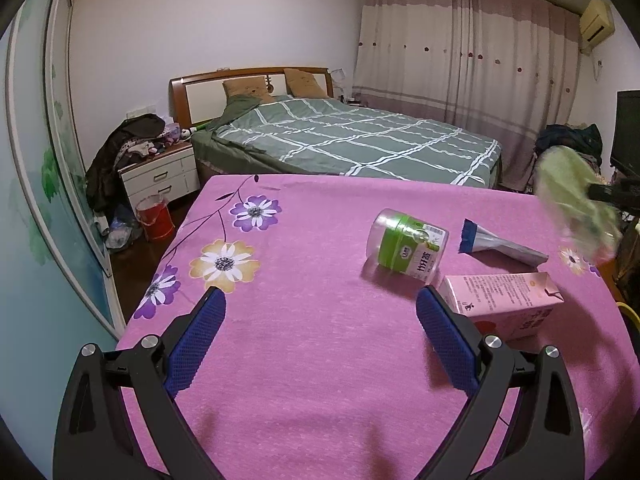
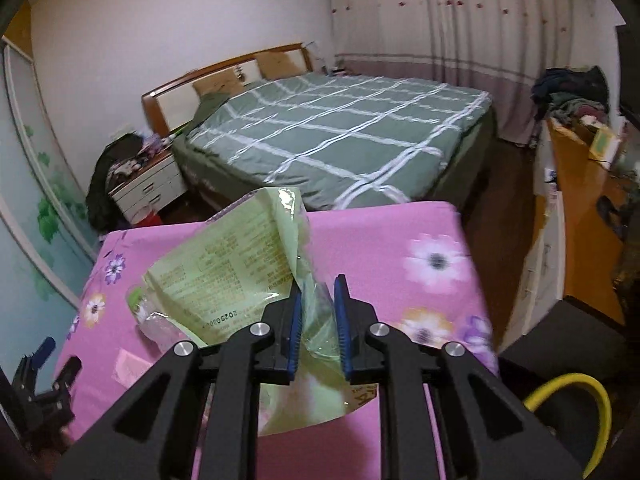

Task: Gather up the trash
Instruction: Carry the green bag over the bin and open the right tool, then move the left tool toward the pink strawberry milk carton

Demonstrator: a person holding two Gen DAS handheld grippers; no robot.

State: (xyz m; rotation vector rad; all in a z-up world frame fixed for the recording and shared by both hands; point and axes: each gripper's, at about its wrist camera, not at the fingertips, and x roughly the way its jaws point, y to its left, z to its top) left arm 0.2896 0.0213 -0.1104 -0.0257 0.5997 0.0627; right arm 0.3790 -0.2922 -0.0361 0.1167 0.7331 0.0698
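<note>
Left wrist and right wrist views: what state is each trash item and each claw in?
Green wrapper: pinched in right claw, lifted off the cloth.
Left claw: open, empty.
Green-label jar: lying on its side.
Pink carton: lying flat.
Blue-ended wrapper: lying on the pink tablecloth.

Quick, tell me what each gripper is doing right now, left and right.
Left gripper: open, nothing between its fingers, above the pink tablecloth.
Right gripper: shut on the pale green plastic wrapper, lifted off the cloth.

Left wrist view: low over pink floral tablecloth [image 1: 320,360], facing green bed [image 1: 352,136]. Right wrist view: higher, same heading. Shared: tablecloth, bed, curtains [image 1: 460,52].
</note>
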